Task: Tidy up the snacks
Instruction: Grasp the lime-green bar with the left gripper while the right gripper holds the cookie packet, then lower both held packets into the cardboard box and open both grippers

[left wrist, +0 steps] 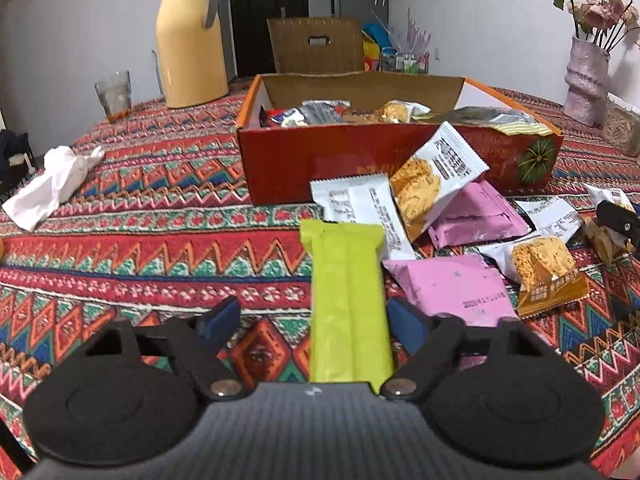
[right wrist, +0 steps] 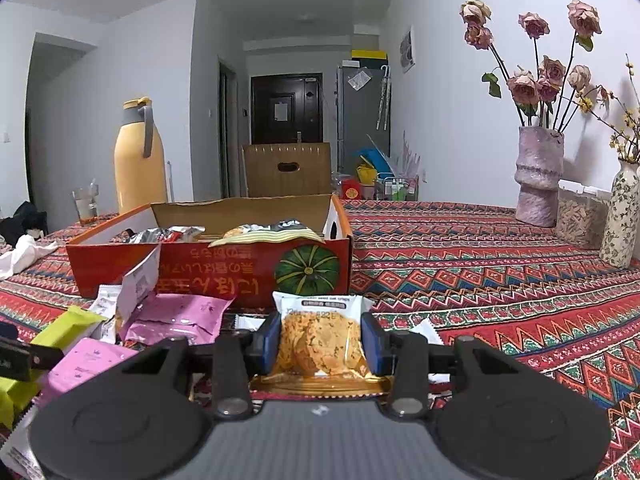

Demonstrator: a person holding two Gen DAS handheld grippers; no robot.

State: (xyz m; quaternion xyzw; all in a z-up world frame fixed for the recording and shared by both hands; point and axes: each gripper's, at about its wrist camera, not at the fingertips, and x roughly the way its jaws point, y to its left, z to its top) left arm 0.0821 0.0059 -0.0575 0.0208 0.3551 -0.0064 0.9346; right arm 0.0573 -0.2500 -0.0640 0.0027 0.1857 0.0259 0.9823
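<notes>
A long yellow-green snack packet (left wrist: 348,300) lies on the patterned tablecloth between the fingers of my left gripper (left wrist: 312,322). The left pad stands clear of it and the right pad is right beside it, so that gripper is open. My right gripper (right wrist: 320,340) is shut on a cookie packet (right wrist: 318,308), held just above the table in front of the orange pumpkin box (right wrist: 208,276). The box (left wrist: 360,160) holds several snack packets. Loose pink packets (left wrist: 452,284) and cookie packets (left wrist: 436,176) lie in a pile before it.
A yellow thermos jug (left wrist: 190,40) and a glass (left wrist: 114,94) stand at the back left, with crumpled white tissue (left wrist: 52,184) nearer. A pink vase of roses (right wrist: 538,176), a clear container (right wrist: 580,216) and a flowered vase (right wrist: 622,216) stand at the right.
</notes>
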